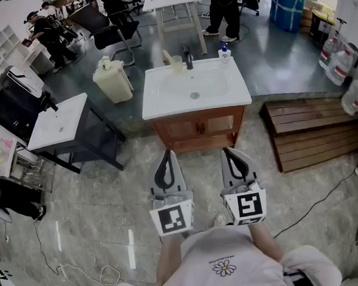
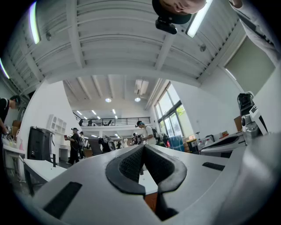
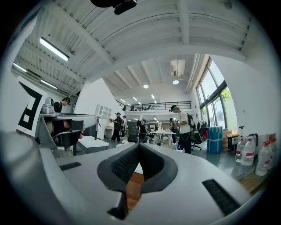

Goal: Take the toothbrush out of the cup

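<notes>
Reading the toothbrush (image 1: 166,56) from here, I judge it light, stiff and thin, a slick plastic stick that could twist or slip between my pads. I would take it squarely on the part of the handle that stands clear above the rim and lift it straight up, so the cup does not tip with it. It leans in the cup (image 1: 176,65) at the back edge of the counter (image 1: 158,102), just left of the faucet (image 1: 188,57). The cup looks pale and translucent, probably light itself, and is too small in my view to say more. A small bottle (image 1: 224,55) stands to the right of the faucet. Both my tools are well apart from all this, held out low in front of me, short of the counter's front. My left tool (image 1: 167,154) tips a little upward, its jaws together with nothing between them. My right tool (image 1: 232,150) lies level beside it, jaws likewise pressed together and empty. Neither has yet reached in, and whichever goes would have to part its jaws before closing on the handle.
</notes>
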Demonstrator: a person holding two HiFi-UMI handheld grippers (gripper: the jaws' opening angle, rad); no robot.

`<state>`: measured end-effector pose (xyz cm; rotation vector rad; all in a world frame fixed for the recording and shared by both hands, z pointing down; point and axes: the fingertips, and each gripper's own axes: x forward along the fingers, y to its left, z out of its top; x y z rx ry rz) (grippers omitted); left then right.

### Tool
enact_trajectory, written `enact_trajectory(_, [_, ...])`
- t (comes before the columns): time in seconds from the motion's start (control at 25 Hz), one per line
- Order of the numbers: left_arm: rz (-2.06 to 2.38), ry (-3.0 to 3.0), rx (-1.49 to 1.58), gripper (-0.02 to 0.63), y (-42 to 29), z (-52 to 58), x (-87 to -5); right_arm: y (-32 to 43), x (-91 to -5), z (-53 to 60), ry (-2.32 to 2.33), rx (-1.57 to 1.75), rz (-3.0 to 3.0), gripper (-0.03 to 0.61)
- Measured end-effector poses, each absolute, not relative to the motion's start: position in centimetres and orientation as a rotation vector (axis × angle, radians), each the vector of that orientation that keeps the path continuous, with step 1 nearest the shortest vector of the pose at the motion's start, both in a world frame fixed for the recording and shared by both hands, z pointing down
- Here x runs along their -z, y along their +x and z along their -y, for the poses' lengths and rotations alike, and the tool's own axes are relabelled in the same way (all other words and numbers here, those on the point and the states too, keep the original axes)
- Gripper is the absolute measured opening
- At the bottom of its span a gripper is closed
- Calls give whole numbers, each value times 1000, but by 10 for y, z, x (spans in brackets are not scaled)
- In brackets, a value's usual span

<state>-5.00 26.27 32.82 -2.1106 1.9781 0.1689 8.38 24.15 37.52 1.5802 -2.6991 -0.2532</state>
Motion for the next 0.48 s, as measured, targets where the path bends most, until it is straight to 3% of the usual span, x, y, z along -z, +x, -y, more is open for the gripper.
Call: enact_trajectory(0.48, [-2024,-2114,-157,17,-57,-239,-338,87,-379,-223,1563,209,2700,11])
